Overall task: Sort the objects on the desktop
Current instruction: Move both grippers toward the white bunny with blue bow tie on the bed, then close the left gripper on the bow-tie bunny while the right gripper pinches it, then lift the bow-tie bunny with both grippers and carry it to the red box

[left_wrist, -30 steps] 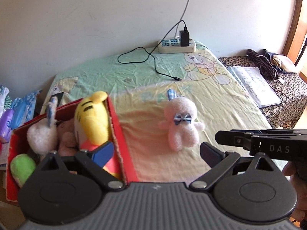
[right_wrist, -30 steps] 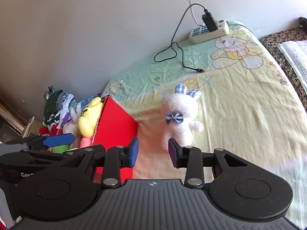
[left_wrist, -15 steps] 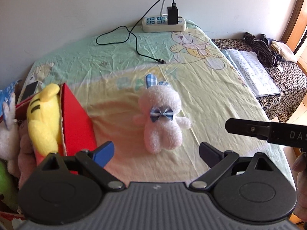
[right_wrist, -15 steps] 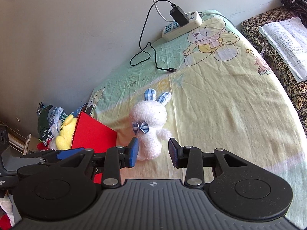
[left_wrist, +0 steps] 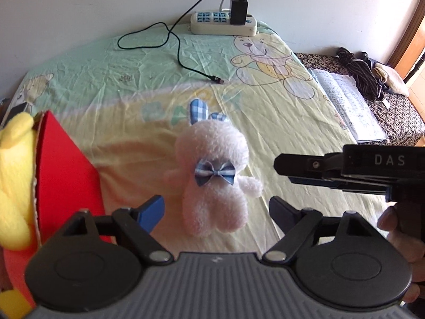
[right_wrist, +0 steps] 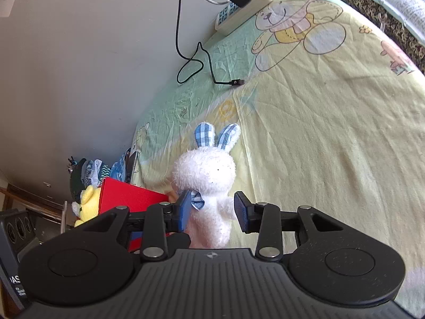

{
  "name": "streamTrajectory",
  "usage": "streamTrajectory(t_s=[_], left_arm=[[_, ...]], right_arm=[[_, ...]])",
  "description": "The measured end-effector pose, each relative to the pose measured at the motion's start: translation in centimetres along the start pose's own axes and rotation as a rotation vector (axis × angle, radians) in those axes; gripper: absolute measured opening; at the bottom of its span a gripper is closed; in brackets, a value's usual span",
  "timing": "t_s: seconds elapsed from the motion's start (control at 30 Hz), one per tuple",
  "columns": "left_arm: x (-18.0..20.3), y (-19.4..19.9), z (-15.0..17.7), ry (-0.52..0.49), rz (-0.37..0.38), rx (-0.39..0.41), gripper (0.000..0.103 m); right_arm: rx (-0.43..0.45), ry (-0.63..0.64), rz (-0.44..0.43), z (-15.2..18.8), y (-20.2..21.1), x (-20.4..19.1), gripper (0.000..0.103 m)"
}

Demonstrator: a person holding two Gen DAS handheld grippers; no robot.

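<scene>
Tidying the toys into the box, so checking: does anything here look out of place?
Yes: the white plush bunny lies alone on the sheet, outside the red box holding the yellow plush. A loose charger cable also trails across the sheet.

We see a fluffy plush rabbit (left_wrist: 215,180) with a checked cloth bow on a creased cotton bedsheet (left_wrist: 279,122). Left of the rabbit, the red box (left_wrist: 63,175) looks matt cardboard. Each hand-held gripper (right_wrist: 212,211) is matt black plastic.

Black grippers, blue pads (right_wrist: 184,210), apparently "DAS"-marked.
</scene>
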State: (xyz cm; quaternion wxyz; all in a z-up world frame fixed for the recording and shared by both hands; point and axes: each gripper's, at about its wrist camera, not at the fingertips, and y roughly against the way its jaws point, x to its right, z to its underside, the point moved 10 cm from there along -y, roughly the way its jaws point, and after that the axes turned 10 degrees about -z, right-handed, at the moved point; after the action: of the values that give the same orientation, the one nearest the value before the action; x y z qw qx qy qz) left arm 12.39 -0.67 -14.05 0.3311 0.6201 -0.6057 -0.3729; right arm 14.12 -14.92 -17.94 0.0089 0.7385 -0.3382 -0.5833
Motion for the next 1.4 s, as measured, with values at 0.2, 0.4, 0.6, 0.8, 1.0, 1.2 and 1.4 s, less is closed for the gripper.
streamTrajectory(t_s=[0.2, 0.4, 0.6, 0.8, 1.0, 1.2, 1.4], left_arm=[[0.7, -1.4, -1.2, 0.034, 0.038, 0.007, 0.083], [0.4, -3.7, -1.9, 0.085, 0.052, -0.039, 0.076], [-1.0, -6.0, -2.1, 0.138, 0.006, -0.086, 0.067], [-1.8, -7.3, -2.1, 0.165, -0.003, -0.113, 0.06], [-2.2, -7.7, -2.1, 0.17, -0.003, -0.123, 0.057], [-1.5, -7.0, -1.7, 0.142, 0.007, -0.124, 0.056], [-0.3, -5.3, -0.7, 0.107, 0.029, -0.117, 0.056]], right_arm=[[-0.017, -0.055, -0.057, -1.3, -2.0, 1.3, 0.043], [-0.053, -0.045, -0.085, -1.8, -4.1, 1.9, 0.043], [-0.092, -0.051, -0.183, -1.8, -6.0, 1.7, 0.052], [-0.123, -0.074, -0.246, -1.5, -8.0, 1.5, 0.058], [-0.141, -0.067, -0.255, -1.3, -8.5, 0.9, 0.055], [-0.15, -0.057, -0.23, -0.7, -7.2, 0.6, 0.052], [-0.163, -0.026, -0.183, 0.1, -5.7, -0.4, 0.052]])
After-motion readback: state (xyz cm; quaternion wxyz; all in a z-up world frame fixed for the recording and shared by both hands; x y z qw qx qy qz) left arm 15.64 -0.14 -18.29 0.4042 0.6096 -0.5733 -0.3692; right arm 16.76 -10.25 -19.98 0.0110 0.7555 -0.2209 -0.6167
